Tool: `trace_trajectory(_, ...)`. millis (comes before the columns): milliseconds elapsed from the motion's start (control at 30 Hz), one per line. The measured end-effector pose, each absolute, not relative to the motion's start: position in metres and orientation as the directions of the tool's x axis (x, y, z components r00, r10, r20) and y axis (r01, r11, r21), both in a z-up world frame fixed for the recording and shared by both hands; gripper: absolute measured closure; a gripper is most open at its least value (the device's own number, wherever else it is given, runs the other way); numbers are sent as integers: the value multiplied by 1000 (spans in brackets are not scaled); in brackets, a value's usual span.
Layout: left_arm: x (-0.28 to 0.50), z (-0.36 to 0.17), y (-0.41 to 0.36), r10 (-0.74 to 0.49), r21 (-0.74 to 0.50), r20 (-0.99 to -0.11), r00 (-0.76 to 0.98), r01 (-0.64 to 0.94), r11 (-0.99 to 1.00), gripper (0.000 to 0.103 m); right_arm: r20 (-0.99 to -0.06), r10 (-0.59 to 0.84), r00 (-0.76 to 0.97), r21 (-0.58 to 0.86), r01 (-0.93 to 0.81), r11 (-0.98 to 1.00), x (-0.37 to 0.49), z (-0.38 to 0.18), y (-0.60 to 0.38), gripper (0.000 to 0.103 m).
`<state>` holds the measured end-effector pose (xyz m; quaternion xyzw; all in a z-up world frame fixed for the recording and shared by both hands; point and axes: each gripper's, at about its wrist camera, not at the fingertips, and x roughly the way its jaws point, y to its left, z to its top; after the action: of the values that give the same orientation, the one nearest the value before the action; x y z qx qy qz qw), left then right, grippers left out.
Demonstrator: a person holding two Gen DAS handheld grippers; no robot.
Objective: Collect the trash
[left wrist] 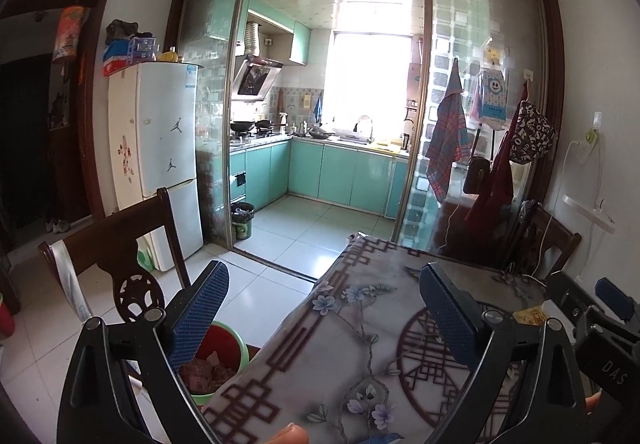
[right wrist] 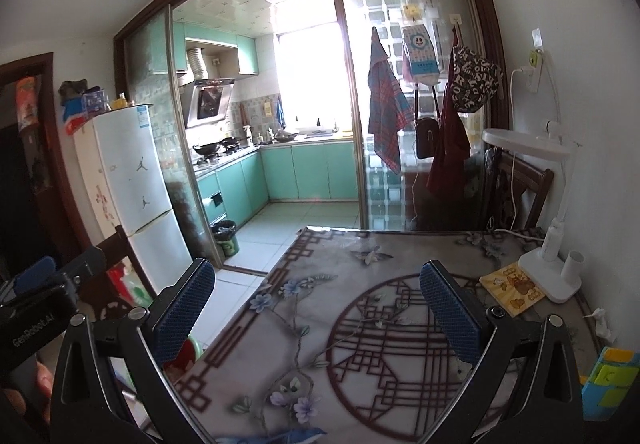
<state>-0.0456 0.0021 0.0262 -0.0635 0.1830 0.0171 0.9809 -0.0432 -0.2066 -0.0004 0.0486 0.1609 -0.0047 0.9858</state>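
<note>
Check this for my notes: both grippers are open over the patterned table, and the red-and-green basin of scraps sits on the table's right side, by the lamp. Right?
Not quite. The red-and-green basin sits on the floor off the table's left edge, as the left wrist view shows. The lamp stands at the right. Both the left gripper and right gripper are open.

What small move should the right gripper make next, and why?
Probably reach the right gripper toward the crumpled white scrap at the table's right edge near the lamp base. Both grippers are open and empty, and that scrap looks like the only loose trash in sight.
</note>
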Motion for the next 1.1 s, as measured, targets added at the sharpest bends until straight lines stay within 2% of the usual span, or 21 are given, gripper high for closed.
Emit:
trace_trajectory(333, -40, 24, 3, 17, -116, -370, 929, -64, 991, 6, -302, -16, 953, 56, 34, 998, -45, 4, -201, 0)
trace_trajectory(1100, -29, 13, 6, 23, -103, -400, 916, -70, 992, 6, -336, -10, 942, 55, 30, 998, -37, -3, -206, 0)
